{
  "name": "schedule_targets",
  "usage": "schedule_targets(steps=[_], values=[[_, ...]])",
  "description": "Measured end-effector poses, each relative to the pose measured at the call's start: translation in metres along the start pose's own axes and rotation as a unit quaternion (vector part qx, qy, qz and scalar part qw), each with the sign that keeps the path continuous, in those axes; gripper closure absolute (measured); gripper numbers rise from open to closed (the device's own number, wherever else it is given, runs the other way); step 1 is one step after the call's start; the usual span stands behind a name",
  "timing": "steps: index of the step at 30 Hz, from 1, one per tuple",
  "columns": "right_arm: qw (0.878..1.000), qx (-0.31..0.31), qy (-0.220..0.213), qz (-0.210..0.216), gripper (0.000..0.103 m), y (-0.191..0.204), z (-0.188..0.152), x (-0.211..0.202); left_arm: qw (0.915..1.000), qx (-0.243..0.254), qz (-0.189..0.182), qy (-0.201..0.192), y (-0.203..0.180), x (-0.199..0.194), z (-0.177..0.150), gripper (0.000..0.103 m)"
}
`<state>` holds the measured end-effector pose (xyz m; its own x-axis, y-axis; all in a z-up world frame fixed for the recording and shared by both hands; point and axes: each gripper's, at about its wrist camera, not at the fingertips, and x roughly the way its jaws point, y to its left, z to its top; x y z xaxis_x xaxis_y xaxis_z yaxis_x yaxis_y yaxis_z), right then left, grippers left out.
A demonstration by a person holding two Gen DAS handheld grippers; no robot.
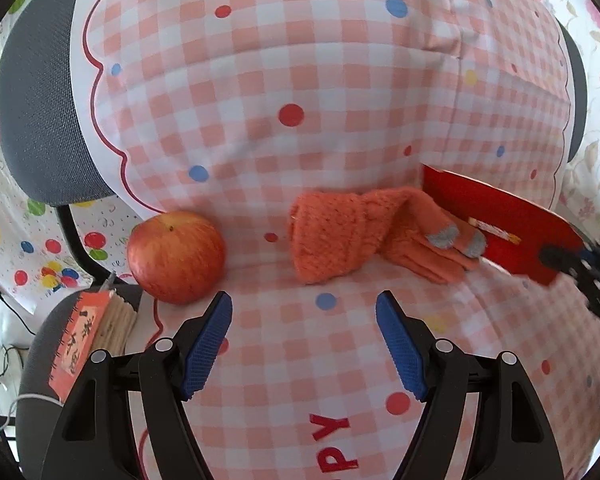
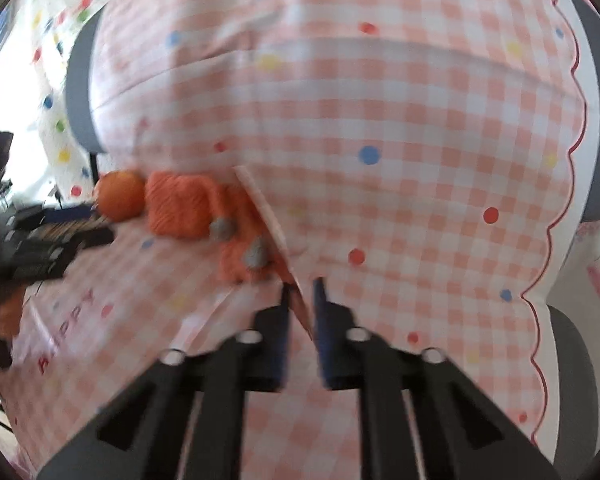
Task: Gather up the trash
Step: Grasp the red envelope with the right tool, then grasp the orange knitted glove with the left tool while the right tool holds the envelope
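Observation:
A flat red envelope [image 1: 500,224] stands on edge on a chair draped with pink checked cloth [image 1: 300,120]. My right gripper [image 1: 580,268] is shut on its near corner; in the right wrist view the envelope [image 2: 272,232] runs edge-on between the closed fingers [image 2: 302,300]. An orange glove [image 1: 364,232] with grey fingertips lies just left of the envelope, also in the right wrist view [image 2: 204,212]. A red apple [image 1: 176,256] sits further left. My left gripper [image 1: 304,312] is open and empty, hovering in front of the glove.
A small red-covered notebook [image 1: 88,340] lies at the seat's left edge. The grey chair back [image 1: 40,100] shows beside the cloth. Cables [image 1: 4,320] run on the floor at far left. The apple also shows in the right wrist view [image 2: 120,194].

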<state>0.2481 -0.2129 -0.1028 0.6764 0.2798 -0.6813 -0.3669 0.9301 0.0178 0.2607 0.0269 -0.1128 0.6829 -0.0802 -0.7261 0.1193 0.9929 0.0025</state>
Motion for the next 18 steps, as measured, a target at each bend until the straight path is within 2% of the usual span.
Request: schedule_targets(steps=[3,9,13,18], values=[[1.000,0.008,-0.015,-0.023,0.102,0.012,-0.010,-0.023,1.0000,-0.004,-0.005,-0.001,0.005,0.006,0.003,0.023],[0.994,0.060,-0.047,-0.077,0.102,0.008,-0.023,-0.054,0.9999,0.006,-0.009,0.009,0.002,0.033,0.015,0.023],[0.992,0.088,-0.049,-0.072,0.101,-0.006,-0.025,-0.065,0.9996,0.013,-0.020,0.016,-0.006,0.055,0.028,0.023],[0.990,0.112,-0.051,-0.070,0.101,-0.009,-0.032,-0.067,0.9992,0.025,-0.015,0.026,-0.012,0.078,0.045,0.024]])
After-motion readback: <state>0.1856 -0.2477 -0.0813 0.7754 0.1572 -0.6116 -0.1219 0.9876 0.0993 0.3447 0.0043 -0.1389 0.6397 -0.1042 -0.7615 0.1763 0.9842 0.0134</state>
